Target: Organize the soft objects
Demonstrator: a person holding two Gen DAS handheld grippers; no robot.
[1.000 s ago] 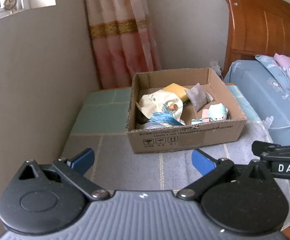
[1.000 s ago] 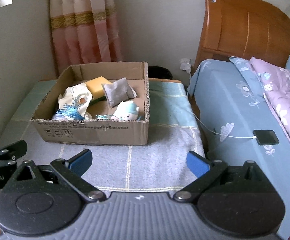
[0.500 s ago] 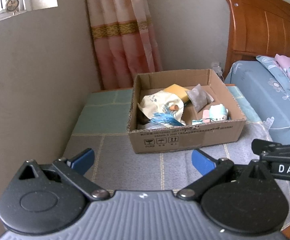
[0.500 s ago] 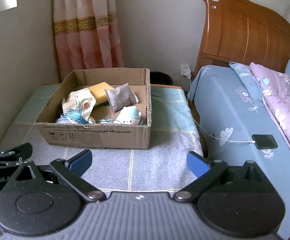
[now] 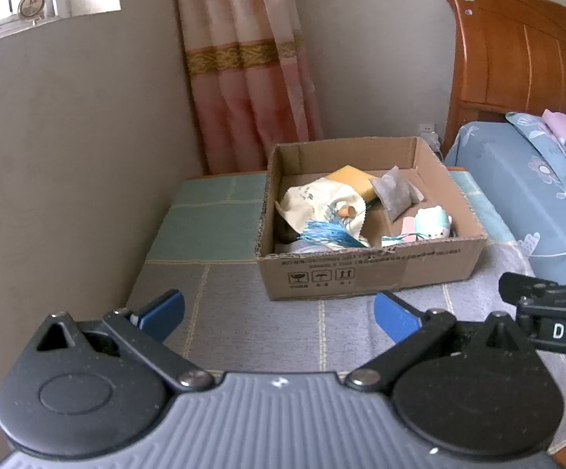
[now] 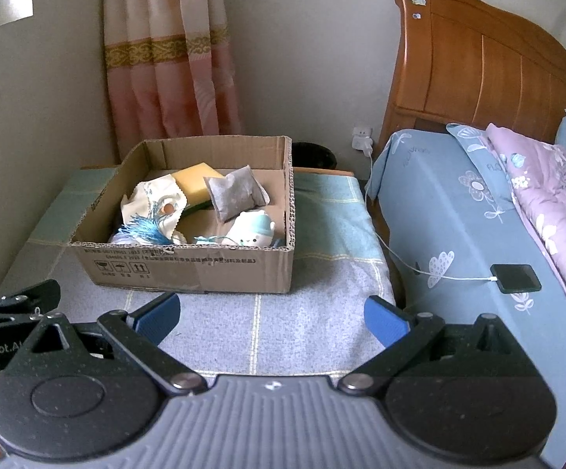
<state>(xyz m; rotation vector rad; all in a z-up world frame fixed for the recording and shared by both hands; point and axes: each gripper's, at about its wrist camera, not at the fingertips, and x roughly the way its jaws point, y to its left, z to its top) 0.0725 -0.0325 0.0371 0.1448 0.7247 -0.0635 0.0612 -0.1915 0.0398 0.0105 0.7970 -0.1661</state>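
Bed (image 6: 478,211): blue flowered sheet, pink quilt, wooden headboard; lies to the right of the right gripper's fingers. A phone (image 6: 515,278) on a white cable rests on the sheet, right of and beyond the right fingertip.

Table (image 6: 283,328): covered with a checked grey and green cloth, directly under and ahead of both grippers.

Curtain (image 5: 244,78): pink with a gold band, hanging far beyond the fingers, behind the box.

Cardboard box (image 6: 189,269): open top, standing on the cloth ahead of the fingers of both grippers, well apart from them. In the right wrist view it sits ahead of the left finger.

Contents, all inside the box:
- cream printed cloth (image 6: 154,199), crumpled, left half
- grey pouch (image 6: 236,193), tilted, leaning near the middle
- yellow sponge (image 6: 197,179), behind the pouch, toward the back wall
- white and pale blue plush toy (image 6: 253,230), front right corner
- blue tassel (image 6: 144,230), frayed threads, front left, lying on the cloth

Left gripper (image 5: 279,312): blue pads spread wide, nothing between them, above the cloth.

Right gripper (image 6: 271,314): blue pads spread wide, nothing between them, above the cloth.
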